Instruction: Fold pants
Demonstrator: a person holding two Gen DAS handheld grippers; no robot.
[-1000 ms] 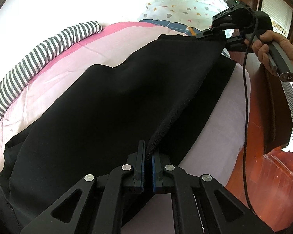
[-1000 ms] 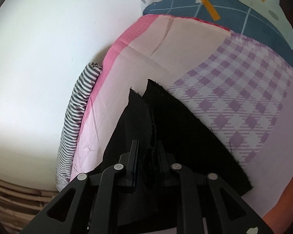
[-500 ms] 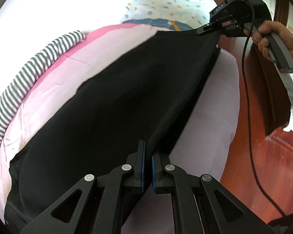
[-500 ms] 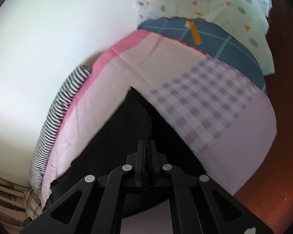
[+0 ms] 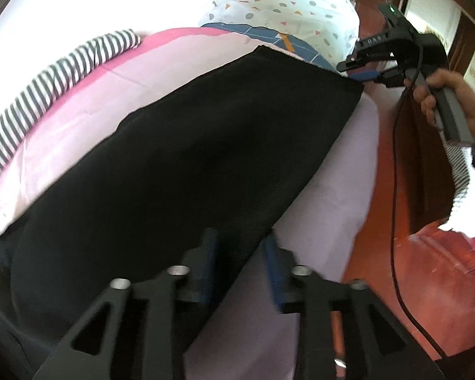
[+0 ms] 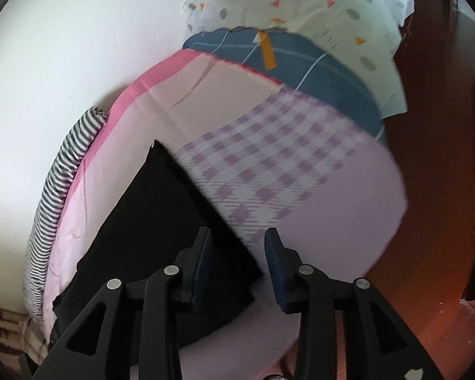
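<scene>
The black pants [image 5: 186, 171] lie flat as a long folded strip across the pink bed sheet [image 5: 88, 95]. My left gripper [image 5: 240, 247] is open, its jaws apart over the near right edge of the pants. My right gripper [image 5: 361, 69] is open at the far right corner of the pants, held by a hand. In the right wrist view the right gripper [image 6: 237, 243] is open above the pants' corner [image 6: 161, 221], and nothing is held.
A striped pillow [image 5: 47, 79] lies along the wall side of the bed. Patterned bedding [image 5: 285, 6] and a blue checked cloth [image 6: 300, 63] are piled at the far end. The lilac checked sheet [image 6: 285, 174] reaches the bed edge, with red-brown floor [image 5: 411, 269] beyond.
Both grippers were shut on the pants' edge and held it lifted and stretched. Now both have opened and let go, and the pants lie flat on the bed.
</scene>
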